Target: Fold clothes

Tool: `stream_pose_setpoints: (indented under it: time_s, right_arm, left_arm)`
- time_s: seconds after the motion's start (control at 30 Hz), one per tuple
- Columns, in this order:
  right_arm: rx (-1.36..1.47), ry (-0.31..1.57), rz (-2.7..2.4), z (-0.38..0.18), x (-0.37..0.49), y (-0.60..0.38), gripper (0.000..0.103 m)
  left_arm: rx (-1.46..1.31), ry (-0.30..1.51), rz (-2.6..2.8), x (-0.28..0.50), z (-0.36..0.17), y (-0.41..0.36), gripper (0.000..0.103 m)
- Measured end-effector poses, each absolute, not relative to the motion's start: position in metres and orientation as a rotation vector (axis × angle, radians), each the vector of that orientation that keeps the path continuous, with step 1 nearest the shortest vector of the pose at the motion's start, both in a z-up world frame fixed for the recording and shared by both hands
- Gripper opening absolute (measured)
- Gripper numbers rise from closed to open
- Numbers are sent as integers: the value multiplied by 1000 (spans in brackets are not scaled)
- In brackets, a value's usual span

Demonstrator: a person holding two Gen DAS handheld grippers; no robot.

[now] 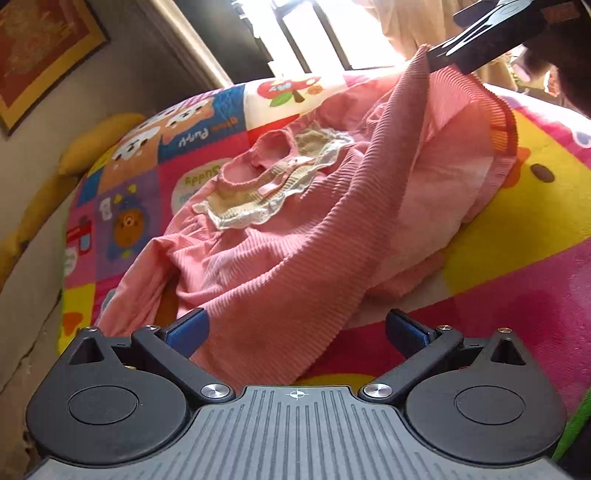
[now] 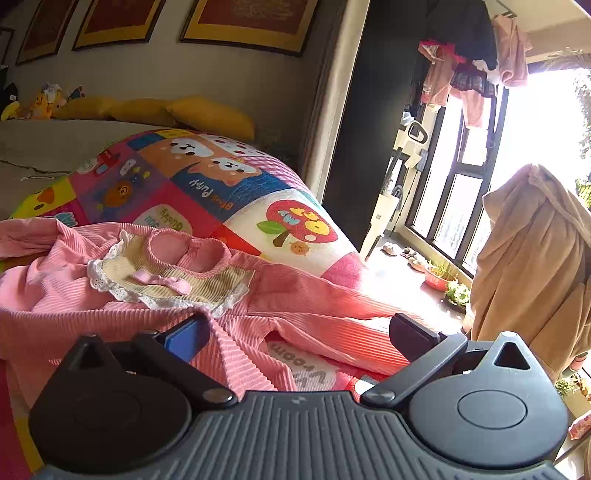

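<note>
- Left gripper (image 1: 297,332), black two-finger tool with blue pads: jaws spread wide, gripping nothing. It hovers low over the near edge of the garment, whose fabric runs up between the two fingers.
- Right gripper (image 2: 301,338), same build: jaws spread wide in its own view, with pink fabric lying below and between the fingers. In the left wrist view a raised edge of the garment peaks at this gripper's tip; whether the cloth hangs on a finger cannot be told.
- Pink ribbed knit garment (image 1: 280,258): spread unfolded and rumpled on the quilt, front side up, one side lifted into a ridge toward the right gripper.
- Cream lace-edged collar (image 2: 166,284): sewn round the garment's neckline, lying flat.
- Small pink bow (image 2: 162,281): at the centre of the collar.
- Patchwork quilt printed with cartoon animals (image 1: 517,240): pink, yellow, blue and white panels, lying under the garment and covering the bed.
- Yellow cushions (image 2: 210,114): in a row against the wall, behind the quilt.
- Framed red-and-gold pictures (image 2: 247,22): hung on the wall above the cushions.
- Tan cloth (image 2: 535,258): draped upright beside the window.
- Black-framed window (image 2: 461,177): brightly lit, with clothes (image 2: 465,81) hanging above it.
</note>
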State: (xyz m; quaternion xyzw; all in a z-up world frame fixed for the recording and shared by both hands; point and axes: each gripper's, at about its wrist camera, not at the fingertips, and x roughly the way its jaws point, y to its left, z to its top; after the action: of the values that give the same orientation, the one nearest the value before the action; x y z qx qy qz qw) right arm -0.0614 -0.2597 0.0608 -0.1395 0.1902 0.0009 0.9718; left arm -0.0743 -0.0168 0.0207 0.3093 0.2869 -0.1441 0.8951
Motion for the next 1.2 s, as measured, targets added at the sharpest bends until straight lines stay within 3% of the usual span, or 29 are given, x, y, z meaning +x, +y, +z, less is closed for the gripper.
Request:
stream_pose_setpoints:
  time_s: [0.27,0.43,0.67,0.87,1.0,1.2]
  right_arm:
    - [-470,527,-51,13,-77,-277,103]
    - [-511,548,-156,-3,-83,-294,103]
    - [-261,525,-3,33,-67,-281,103]
    - [-159,355,-136,59,-67,-287,103]
    - [-161,355,-174,61,-69,-304,103]
    - [-189,546,234,43,-88,-278,103]
  left_arm:
    - [520,611,132,-33,28,73,103]
    - [404,630,9,-57,41,92,103]
    - [489,505,-415,-101,60,-5,103]
    - [633,464,-432,-88,25,-76,103]
    - [630,488,-332,-68,11,-68,103]
    - [581,430,-230,-60,39,-37,103]
